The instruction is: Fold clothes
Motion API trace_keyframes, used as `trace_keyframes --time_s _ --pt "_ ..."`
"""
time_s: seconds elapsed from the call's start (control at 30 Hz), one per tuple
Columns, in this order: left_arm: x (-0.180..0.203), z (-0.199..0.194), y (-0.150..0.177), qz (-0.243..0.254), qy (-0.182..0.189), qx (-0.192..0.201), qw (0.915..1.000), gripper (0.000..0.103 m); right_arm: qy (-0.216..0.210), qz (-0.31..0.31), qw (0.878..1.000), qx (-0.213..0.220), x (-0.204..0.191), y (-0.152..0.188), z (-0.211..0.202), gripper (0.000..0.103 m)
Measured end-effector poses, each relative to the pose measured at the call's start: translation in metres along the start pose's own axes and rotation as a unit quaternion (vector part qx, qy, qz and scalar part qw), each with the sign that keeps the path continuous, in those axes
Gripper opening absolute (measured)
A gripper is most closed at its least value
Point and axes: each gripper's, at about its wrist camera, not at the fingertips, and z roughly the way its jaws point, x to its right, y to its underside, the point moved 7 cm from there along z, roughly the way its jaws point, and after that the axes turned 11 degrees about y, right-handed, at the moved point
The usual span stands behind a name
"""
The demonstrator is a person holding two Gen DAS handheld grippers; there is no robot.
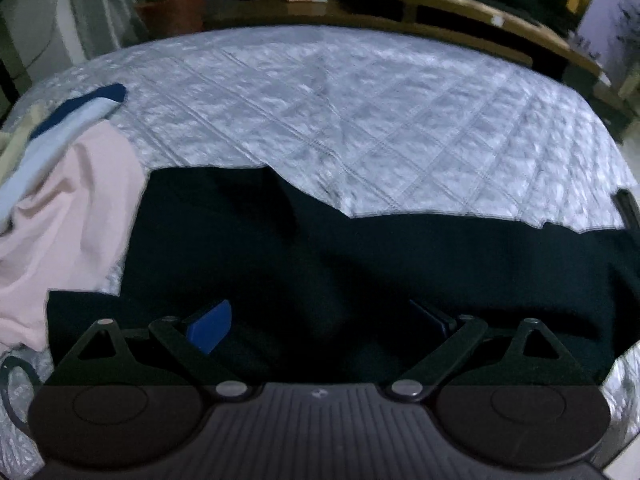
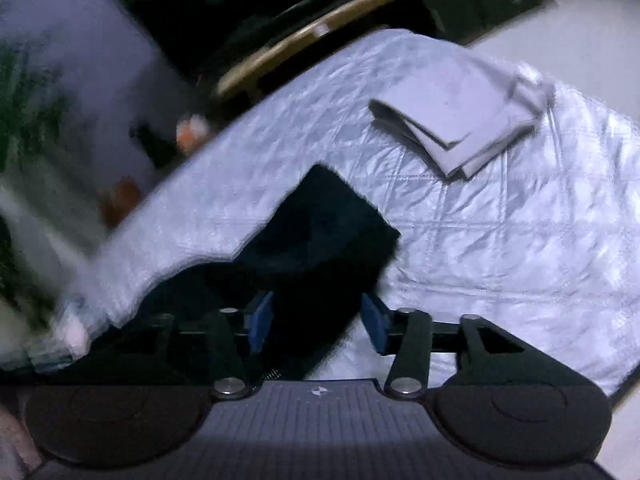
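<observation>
Both tools (image 1: 324, 326) (image 2: 316, 322) — jaws apart

The room is dim. A long wooden bench (image 1: 472, 4) stands far behind the bed (image 1: 360, 112), a plant pot (image 1: 174, 10) far left.

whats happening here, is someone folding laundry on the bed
Yes. A person holds a gripper in each hand over a dark garment spread on the quilted bedspread. The left gripper hangs open above the dark cloth, gripping nothing. The right gripper is open too, one edge of the garment lying between its fingers. A grey folded piece already sits further up the bed, and a pink garment waits in a heap at the side.
</observation>
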Motion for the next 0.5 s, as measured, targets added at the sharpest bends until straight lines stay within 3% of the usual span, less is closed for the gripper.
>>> trace_keyframes --time_s 0.1,0.13,0.17,0.23,0.4,0.5 --pt "0.010 0.004 0.012 0.001 0.028 -0.023 0.9993 0.093 -0.010 0.116 0.993 -0.009 0.016 -0.009 0.027 0.064" --pt "0.013 0.006 0.017 0.002 0.034 -0.031 0.9990 0.093 -0.007 0.126 0.992 -0.003 0.019 -0.014 0.034 0.056" --pt "0.015 0.008 0.023 0.004 0.039 -0.039 0.9985 0.093 -0.002 0.116 0.993 0.004 0.019 -0.016 0.037 0.028" --pt "0.019 0.010 0.029 0.022 0.032 -0.045 0.9982 0.092 0.001 0.062 0.998 0.008 0.007 -0.026 0.040 0.017" --pt "0.021 0.012 0.037 0.040 0.023 -0.052 0.9976 0.092 -0.081 -0.026 0.992 0.090 -0.034 -0.067 0.005 0.018" --pt "0.024 0.014 0.041 0.046 0.021 -0.054 0.9973 0.092 -0.005 -0.058 0.997 0.043 -0.018 -0.070 0.031 0.022"
